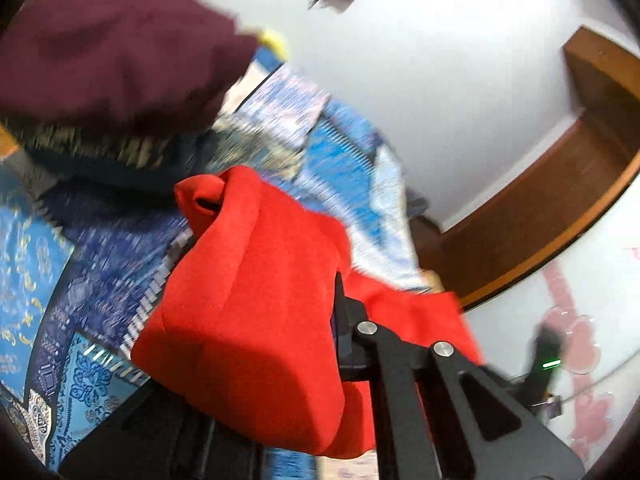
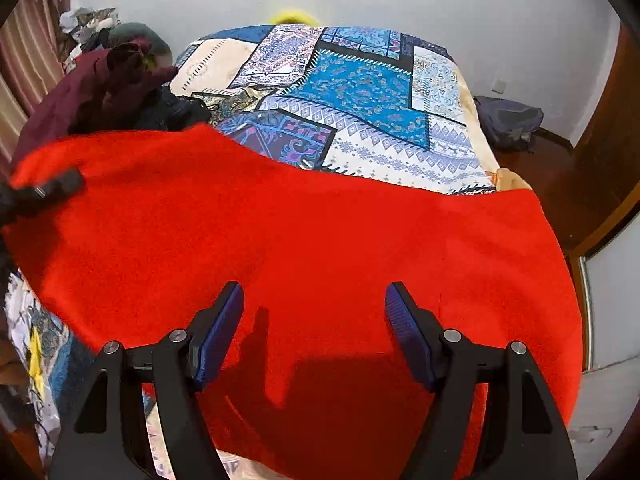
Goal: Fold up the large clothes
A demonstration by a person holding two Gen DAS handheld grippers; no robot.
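A large red garment [image 2: 320,232] lies spread across the near end of the bed, its front part hanging over the edge. In the right wrist view my right gripper [image 2: 314,320] hovers just above it, jaws wide apart with nothing between the blue pads [image 2: 220,332]. At the cloth's far left corner, my left gripper [image 2: 44,192] shows as a dark blur. In the left wrist view the red garment [image 1: 248,280] is bunched and lifted over my left gripper [image 1: 334,312], which is shut on a fold. One finger is hidden under the cloth.
A patterned blue and white bedspread [image 2: 360,92] covers the bed. A pile of maroon and dark clothes [image 2: 100,88] sits at its far left. A backpack [image 2: 508,120] lies on the floor to the right, near a wooden door frame [image 1: 560,200]. A curtain [image 2: 24,60] hangs left.
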